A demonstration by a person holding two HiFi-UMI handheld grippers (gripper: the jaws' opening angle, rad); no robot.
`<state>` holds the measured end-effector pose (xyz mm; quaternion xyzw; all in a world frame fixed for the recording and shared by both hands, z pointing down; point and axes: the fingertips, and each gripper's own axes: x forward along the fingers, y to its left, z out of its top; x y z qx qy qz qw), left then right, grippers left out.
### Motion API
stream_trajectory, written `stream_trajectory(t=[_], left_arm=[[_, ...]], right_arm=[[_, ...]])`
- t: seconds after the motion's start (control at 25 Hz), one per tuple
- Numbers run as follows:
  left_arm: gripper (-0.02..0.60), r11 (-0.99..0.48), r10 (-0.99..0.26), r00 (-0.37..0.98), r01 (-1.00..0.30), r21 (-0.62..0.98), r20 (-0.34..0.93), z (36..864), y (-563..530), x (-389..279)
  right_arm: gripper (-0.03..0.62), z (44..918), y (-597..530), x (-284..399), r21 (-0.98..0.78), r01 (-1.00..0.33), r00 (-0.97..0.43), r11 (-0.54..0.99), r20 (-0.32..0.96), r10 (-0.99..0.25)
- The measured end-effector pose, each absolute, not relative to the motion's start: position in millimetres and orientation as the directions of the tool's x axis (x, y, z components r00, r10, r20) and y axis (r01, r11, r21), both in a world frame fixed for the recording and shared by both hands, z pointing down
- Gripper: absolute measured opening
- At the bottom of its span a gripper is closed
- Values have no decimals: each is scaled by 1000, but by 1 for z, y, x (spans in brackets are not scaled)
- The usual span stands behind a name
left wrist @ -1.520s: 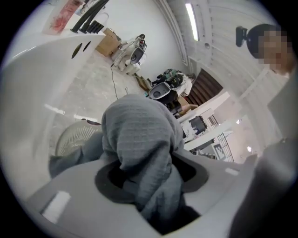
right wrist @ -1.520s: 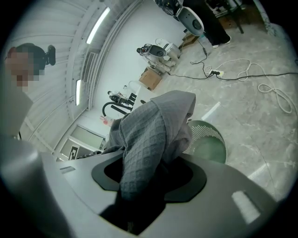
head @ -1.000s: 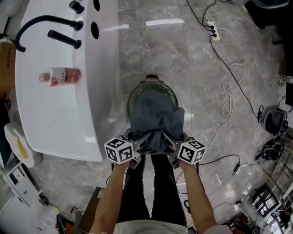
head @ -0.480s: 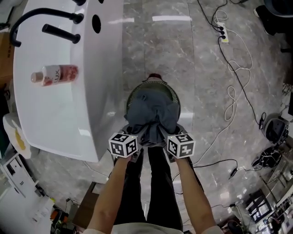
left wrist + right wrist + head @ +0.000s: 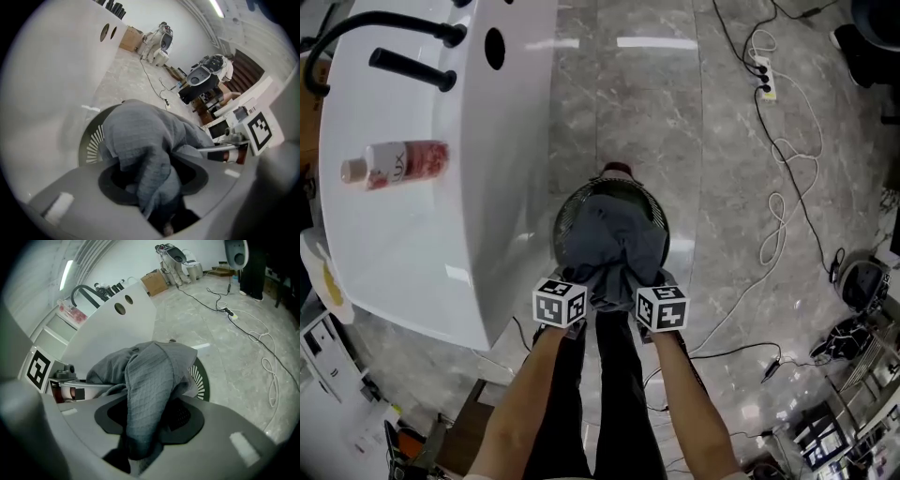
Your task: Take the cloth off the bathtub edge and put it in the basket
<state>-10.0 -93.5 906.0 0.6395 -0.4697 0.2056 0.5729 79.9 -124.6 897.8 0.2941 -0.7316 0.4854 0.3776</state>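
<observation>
**A:** In the head view, what did we find changed from a second before?

**B:** The left gripper (image 5: 579,292) and the right gripper (image 5: 639,292) had come closer to each other. The cloth (image 5: 614,239) between them was bunched narrower. It lay over the mouth of the basket (image 5: 565,211), which stood on the floor (image 5: 722,187) just beside the bathtub (image 5: 422,225).

**A:** And in the left gripper view?

**B:** We saw the left gripper (image 5: 157,206) clenched on a fold of the cloth (image 5: 140,145). The rest was heaped just before the jaws, over the rim of the basket (image 5: 93,140).

**A:** And the right gripper view?

**B:** Almost the same. The right gripper (image 5: 140,441) was grasping another fold of the cloth (image 5: 150,380), and the basket (image 5: 202,380) showed behind it. We could not tell if the cloth touched the bottom.
</observation>
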Motion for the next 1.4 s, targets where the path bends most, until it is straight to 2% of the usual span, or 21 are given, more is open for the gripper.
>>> stream_trajectory(t=[0.24, 0.4, 0.52, 0.6, 0.84, 0.96, 1.04, 1.12, 1.16, 1.4], left_arm=[[232, 76, -320, 480, -846, 527, 817, 952, -86, -6], [229, 115, -266, 454, -861, 495, 851, 977, -73, -6], [172, 148, -248, 411, -879, 454, 877, 984, -68, -15], [166, 171, -260, 398, -878, 447, 880, 983, -71, -21], [160, 104, -309, 369, -903, 417, 876, 974, -90, -27], [165, 134, -330, 356, -899, 416, 874, 971, -96, -30], [200, 173, -317, 345, -895, 412, 883, 973, -94, -34], [204, 192, -300, 327, -899, 393, 896, 975, -89, -40], [226, 190, -291, 320, -904, 382, 902, 975, -85, -43], [229, 111, -230, 335, -924, 367, 914, 970, -64, -41]], right_arm=[[164, 939, -116, 88, -415, -840, -444, 348, 896, -3], [158, 963, -109, 100, -307, -848, -328, 433, 944, 28], [122, 971, -109, 105, -230, -840, -260, 491, 966, 6], [53, 974, -111, 107, -217, -845, -259, 488, 966, -19], [38, 965, -132, 103, -202, -855, -284, 477, 953, -107], [43, 961, -137, 99, -241, -850, -316, 468, 945, -87], [125, 962, -135, 101, -257, -848, -317, 463, 947, -55], [126, 961, -134, 107, -245, -851, -306, 464, 950, -60], [126, 959, -133, 109, -241, -853, -303, 463, 951, -64], [127, 951, -116, 124, -221, -863, -277, 454, 959, -61]])
